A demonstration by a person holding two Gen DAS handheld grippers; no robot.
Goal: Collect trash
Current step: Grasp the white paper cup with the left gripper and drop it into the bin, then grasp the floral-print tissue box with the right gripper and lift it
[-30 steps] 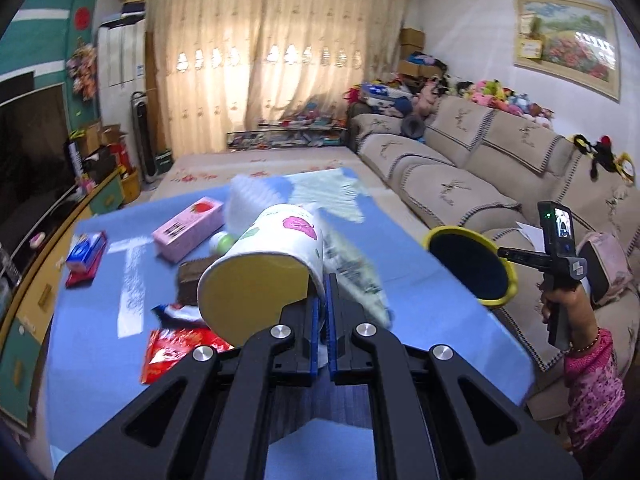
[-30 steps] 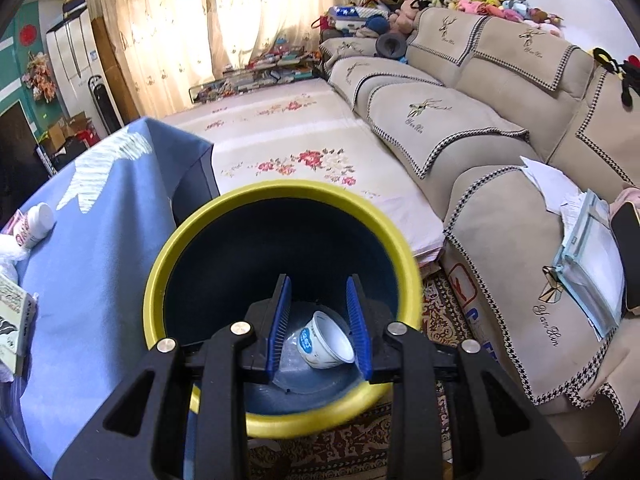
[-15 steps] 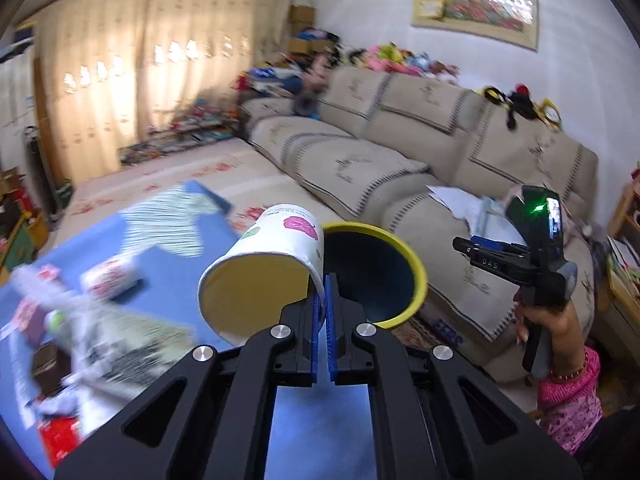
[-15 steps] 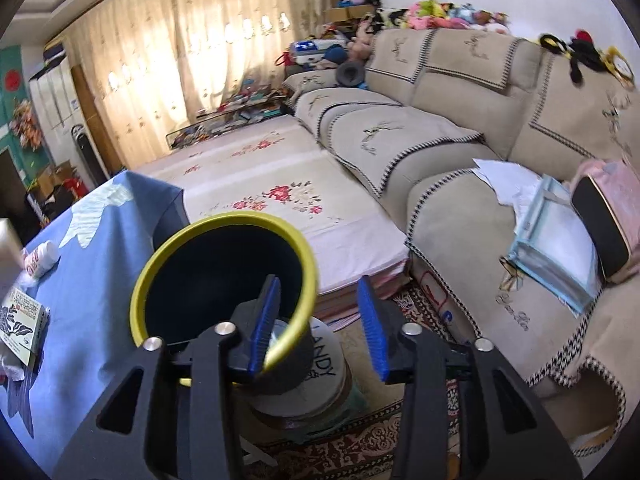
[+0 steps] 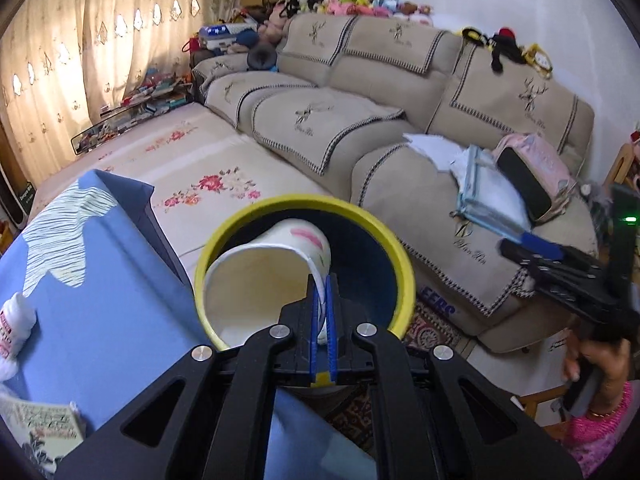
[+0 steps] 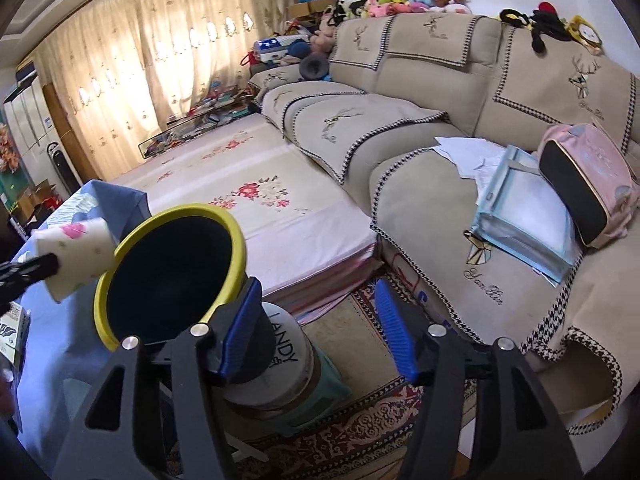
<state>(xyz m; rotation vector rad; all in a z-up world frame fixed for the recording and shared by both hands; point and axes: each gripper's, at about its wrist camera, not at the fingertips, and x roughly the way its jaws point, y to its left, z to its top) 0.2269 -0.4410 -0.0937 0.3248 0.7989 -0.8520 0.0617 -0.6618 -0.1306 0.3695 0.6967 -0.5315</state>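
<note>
Above the yellow-rimmed dark bin (image 5: 402, 280) — at twelve o'clock — the left tool (image 5: 322, 330) is pinching a white paper cup's (image 5: 264, 280) rim, mouth tilting back toward it.

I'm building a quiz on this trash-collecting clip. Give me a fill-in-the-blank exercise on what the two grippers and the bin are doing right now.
1. The left gripper is shut on the rim of a ____.
2. The cup hangs at the mouth of the dark bin, whose rim is ____.
3. The right gripper has just been opening and its jaws hold ____.
4. The bin stands beside a table under a ____ cloth.

Missing words: paper cup; yellow; nothing; blue
</note>
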